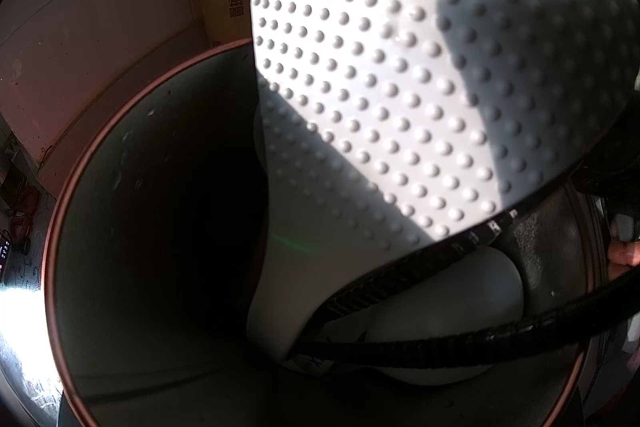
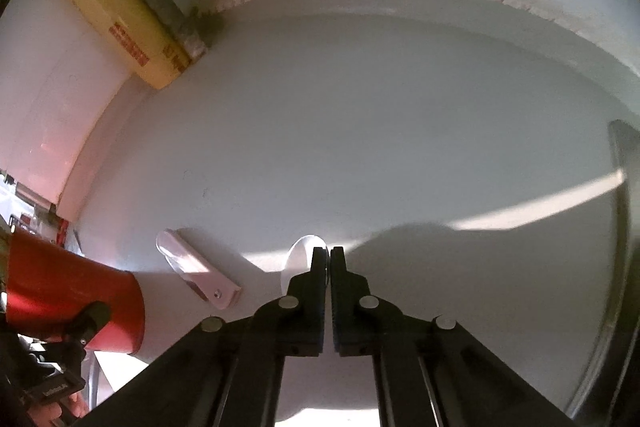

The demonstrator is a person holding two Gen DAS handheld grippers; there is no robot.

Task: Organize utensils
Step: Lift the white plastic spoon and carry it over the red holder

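White plastic is pinched between the two black fingers of the right gripper (image 2: 329,255): one spoon (image 2: 299,259), low over the pale counter (image 2: 360,115). One clear clip (image 2: 198,269) lies beside it. One red cup (image 2: 76,303) shows at the left. In the left wrist view, one studded white rice paddle (image 1: 400,87) stands in one dark container (image 1: 160,227); the state of the left gripper cannot be told. One yellow wrap box (image 2: 116,11) leans at the wall.

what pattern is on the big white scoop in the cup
Rows of small raised dots cover the white scoop, best seen in the left wrist view.
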